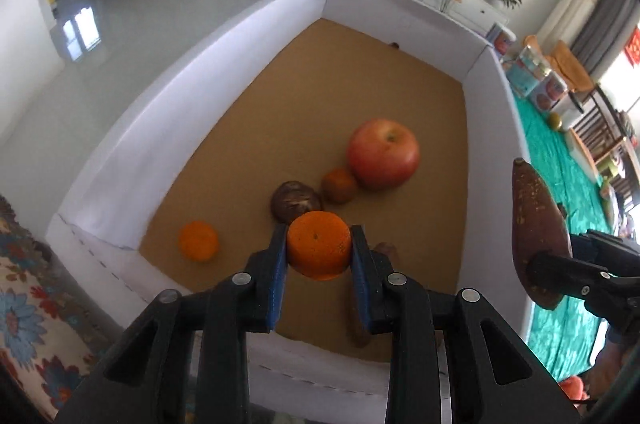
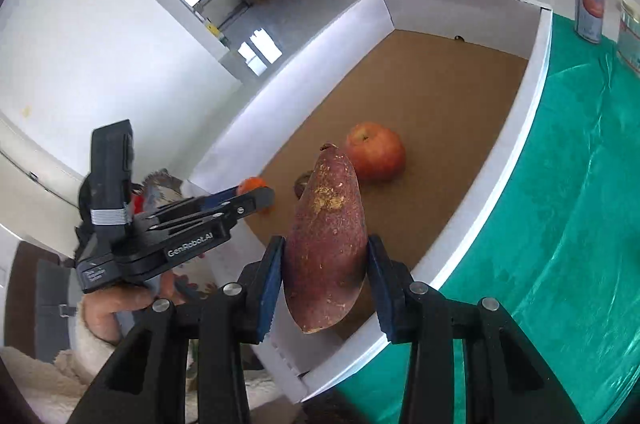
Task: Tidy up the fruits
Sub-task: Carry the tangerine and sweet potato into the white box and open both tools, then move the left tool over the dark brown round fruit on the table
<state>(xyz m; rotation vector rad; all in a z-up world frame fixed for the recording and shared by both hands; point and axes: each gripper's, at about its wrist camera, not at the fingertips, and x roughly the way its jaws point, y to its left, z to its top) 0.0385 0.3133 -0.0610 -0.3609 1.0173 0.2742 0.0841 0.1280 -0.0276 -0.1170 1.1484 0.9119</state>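
My left gripper [image 1: 319, 231] is shut on an orange mandarin [image 1: 318, 254], held above the near end of a white-walled box [image 1: 160, 143] with a brown floor. On that floor lie a red apple [image 1: 383, 153], a small dark orange fruit [image 1: 339, 185], a dark brown round piece [image 1: 295, 201] and a second mandarin [image 1: 198, 240]. My right gripper [image 2: 325, 244] is shut on a reddish-brown sweet potato [image 2: 326, 207], which stands upright over the box's near right wall [image 2: 536, 71]. The apple [image 2: 375, 151] shows beyond it. The left gripper [image 2: 256, 197] hangs to its left.
A green cloth [image 2: 580, 224] covers the table right of the box, with tins [image 2: 590, 11] at its far end. A floral cloth [image 1: 24, 304] lies left of the box. A person's hand [image 2: 116, 308] grips the left tool. The far half of the box floor is bare.
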